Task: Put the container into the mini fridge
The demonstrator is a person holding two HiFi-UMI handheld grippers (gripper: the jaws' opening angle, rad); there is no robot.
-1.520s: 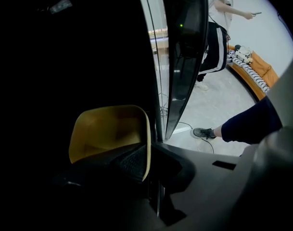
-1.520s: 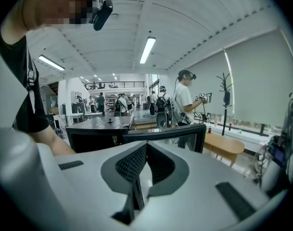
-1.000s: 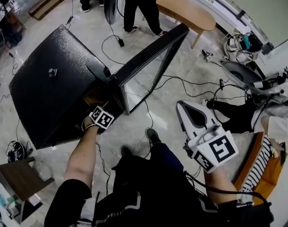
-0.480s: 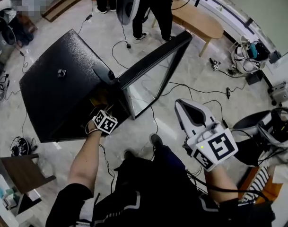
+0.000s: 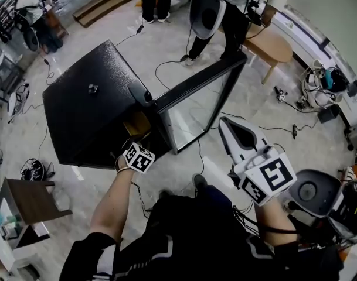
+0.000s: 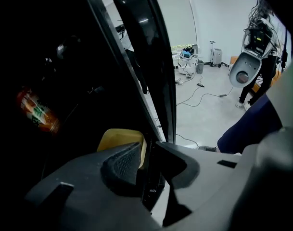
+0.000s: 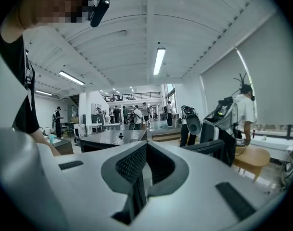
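**Yellow container in the fridge, left jaws spread**

Shows, at the centre of the head view, the rounded yellow container [image 5: 136, 123] inside the dark cavity of the black box-shaped mini fridge [image 5: 84, 110], just left of the glass-paned fridge door [image 5: 196, 107] swung open toward the upper right. Finds the left gripper [image 6: 147, 150] at the cavity's mouth, jaws spread after just opening wide and easing back a touch, nothing between them. Puts the container just beyond the left jaw's tip. Catches a blurred orange-labelled bottle [image 6: 38, 112] at the left of the left gripper view. Sets the right gripper [image 7: 145, 150] at lower right in the head view, well apart from the fridge, jaws pressed together and empty.
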